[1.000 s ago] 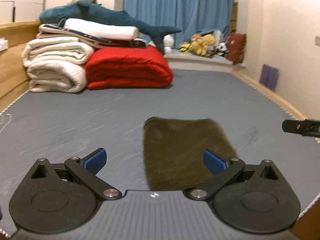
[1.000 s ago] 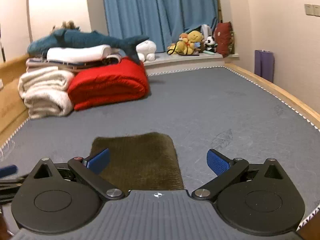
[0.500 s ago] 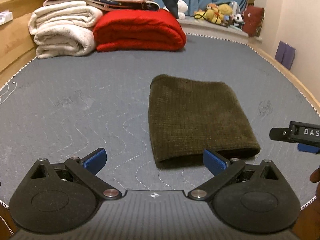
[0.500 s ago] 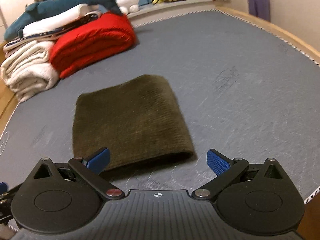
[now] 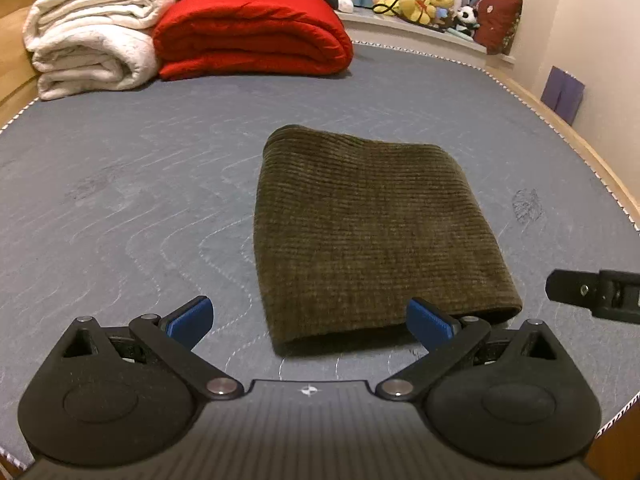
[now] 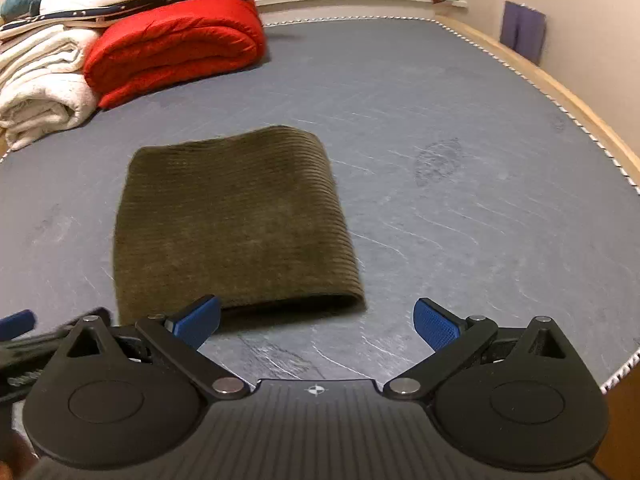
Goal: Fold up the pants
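both grippers, left gripper (image 5: 308, 318) and right gripper (image 6: 316, 320), hover with jaws wide above folded pants (image 5: 368, 228).

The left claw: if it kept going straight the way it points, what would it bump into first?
Most likely the folded olive pants, lying on the grey mattress just ahead of the open left claw. Its height above them is unclear.

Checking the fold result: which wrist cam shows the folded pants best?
Right wrist. The folded pants lie whole and unobstructed on the mattress, ahead of the open right tool. In the left wrist view, the open left tool has one blue finger covering the pants' near right corner.
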`<state>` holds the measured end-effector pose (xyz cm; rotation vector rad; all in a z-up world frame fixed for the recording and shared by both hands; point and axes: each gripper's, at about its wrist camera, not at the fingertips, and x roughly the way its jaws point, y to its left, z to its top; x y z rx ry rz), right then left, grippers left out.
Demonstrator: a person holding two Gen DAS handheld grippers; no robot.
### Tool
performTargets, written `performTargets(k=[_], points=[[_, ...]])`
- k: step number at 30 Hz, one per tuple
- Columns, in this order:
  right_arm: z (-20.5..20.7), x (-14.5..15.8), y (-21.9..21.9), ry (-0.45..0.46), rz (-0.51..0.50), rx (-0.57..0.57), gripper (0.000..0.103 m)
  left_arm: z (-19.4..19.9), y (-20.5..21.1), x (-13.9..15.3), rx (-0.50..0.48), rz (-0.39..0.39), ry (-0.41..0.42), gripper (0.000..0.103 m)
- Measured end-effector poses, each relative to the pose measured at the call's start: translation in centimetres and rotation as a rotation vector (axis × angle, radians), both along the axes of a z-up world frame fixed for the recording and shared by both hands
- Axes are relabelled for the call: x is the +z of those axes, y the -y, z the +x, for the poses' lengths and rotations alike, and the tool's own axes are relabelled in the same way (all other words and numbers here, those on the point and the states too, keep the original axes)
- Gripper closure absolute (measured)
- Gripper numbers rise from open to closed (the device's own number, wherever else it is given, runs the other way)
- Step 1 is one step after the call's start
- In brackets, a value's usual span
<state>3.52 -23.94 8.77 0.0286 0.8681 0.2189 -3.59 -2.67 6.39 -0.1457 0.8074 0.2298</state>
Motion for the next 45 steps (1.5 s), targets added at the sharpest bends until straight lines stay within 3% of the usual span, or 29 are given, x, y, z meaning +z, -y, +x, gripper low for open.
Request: performTargets(k=[2, 3, 4, 5, 6, 8, 12, 19, 34, 45], points=[[0.3, -0.6, -0.2, 0.030, 0.017, -0.030, 0.001, 0.2, -0.2, -0.8, -0.015, 0.027, 0.029, 0.000], [0.3, -1.2, -0.1, 0.042, 0.045, -0.061, 0.001, 0.5, -0.1, -1.3, -0.009, 0.036, -0.009, 0.000], [0.4, -2.0, 0.1, 0.036, 0.063, -0.090, 0.001, 1.1, -0.2, -1.8, -0.008, 0.011, -0.070, 0.000], [0.6, -2.7, 0.0, -0.004, 0.056, -0.122, 0.001, 1.2, -0.4, -2.0, -0.037, -0.050, -0.072, 0.000], [0.8, -3.1, -0.1, -0.042, 0.070, -0.119, 0.001, 1.1, -0.5, -2.1, -0.058, -0.074, -0.051, 0.000], [0.8, -3.3, -0.6, -0.035, 0.091, -0.056, 0.001, 1.2, -0.6, -2.3, -0.047, -0.012, -0.057, 0.000], [0.6, -3.8, -2.3, 0.030, -0.037, -0.002, 0.001, 1.6, -1.8, -3.0, -0.014, -0.057, -0.078, 0.000], [0.8, -4.7, -3.1, -0.002, -0.063, 0.059, 0.001, 1.2, -1.2, -2.9, -0.036, -0.032, -0.066, 0.000], [-0.4, -3.5, -2.8, 0.055, -0.076, 0.044, 0.001, 0.4, -0.5, -2.3, -0.032, -0.016, -0.037, 0.000], [-0.6, -3.9, -3.2, 0.048, -0.084, 0.043, 0.001, 0.1, -0.8, -2.3, -0.036, -0.022, -0.040, 0.000]])
